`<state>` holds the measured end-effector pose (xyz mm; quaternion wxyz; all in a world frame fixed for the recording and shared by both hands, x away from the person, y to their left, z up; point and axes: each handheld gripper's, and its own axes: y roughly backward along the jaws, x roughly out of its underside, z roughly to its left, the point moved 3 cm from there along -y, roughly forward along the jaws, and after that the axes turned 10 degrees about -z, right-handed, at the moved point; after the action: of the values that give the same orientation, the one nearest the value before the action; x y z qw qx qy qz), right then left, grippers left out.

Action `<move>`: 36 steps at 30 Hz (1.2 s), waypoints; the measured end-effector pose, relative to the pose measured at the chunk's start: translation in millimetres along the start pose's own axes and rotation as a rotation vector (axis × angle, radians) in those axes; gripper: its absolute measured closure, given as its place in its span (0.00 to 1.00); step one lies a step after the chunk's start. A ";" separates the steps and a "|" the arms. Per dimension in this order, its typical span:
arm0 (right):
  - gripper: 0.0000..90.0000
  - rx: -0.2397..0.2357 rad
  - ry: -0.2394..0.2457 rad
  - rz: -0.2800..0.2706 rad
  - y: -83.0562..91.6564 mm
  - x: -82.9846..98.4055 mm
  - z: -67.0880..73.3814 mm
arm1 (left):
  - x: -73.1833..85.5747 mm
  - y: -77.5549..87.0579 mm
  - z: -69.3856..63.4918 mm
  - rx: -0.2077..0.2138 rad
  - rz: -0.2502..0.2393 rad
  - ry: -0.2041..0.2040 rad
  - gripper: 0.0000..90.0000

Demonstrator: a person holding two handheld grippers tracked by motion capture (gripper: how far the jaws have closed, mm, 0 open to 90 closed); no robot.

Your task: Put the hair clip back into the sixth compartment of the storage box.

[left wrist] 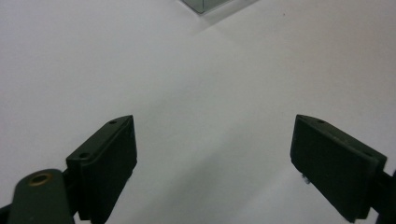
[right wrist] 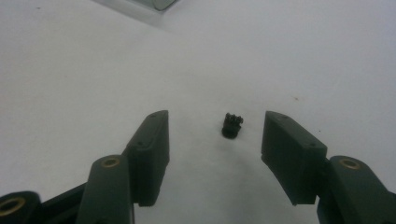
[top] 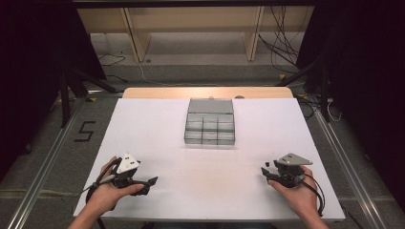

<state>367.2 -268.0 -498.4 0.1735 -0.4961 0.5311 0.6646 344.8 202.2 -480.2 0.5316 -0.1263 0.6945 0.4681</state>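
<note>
1. While both hands rest near the front edge of the white counter (top: pixel 157 129), the left tongs (top: pixel 152 181) sit at front left w/ jaws spread wide, nothing between them
2. Left gripper view: left tongs' two black jaws far apart over bare counter surface; corner of the clear box (left wrist: pixel 201 4) at top edge
3. Right tongs (top: pixel 265 172) at front right, jaws also apart, not gripping anything
4. Small black part (right wrist: pixel 231 126) lies on the counter btwn the right tongs' jaw tips in the right gripper view, nearer the jaw on that view's right, touching neither
5. Clear plastic compartment box (top: pixel 209 125) sits mid-counter toward the far side, lid open & standing up at the back; well apart from both tongs
6. Contents of the compartments too small to tell
7. Left hand (top: pixel 107 193) and right hand (top: pixel 298 195) each wrap a gripper body, w/ cables trailing back toward the person
</note>
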 end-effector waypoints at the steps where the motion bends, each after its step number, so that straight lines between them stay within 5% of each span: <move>1: 0.50 0.008 -0.006 0.000 -2.0 -0.5 -1.1 | -0.1 0.1 0.1 0.000 -0.001 0.000 0.16; 22: 0.64 0.030 -0.044 0.035 -20.4 -2.1 -2.4 | 0.4 0.0 1.7 -0.002 0.001 -0.002 0.16; 36: 0.84 0.048 -0.079 0.037 -23.5 -2.3 -4.3 | 0.3 0.0 1.5 -0.002 0.001 -0.004 0.16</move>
<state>388.0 -262.3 -508.7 0.1940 -0.4553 0.5487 0.6738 345.6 203.4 -480.4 0.5327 -0.1252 0.6930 0.4694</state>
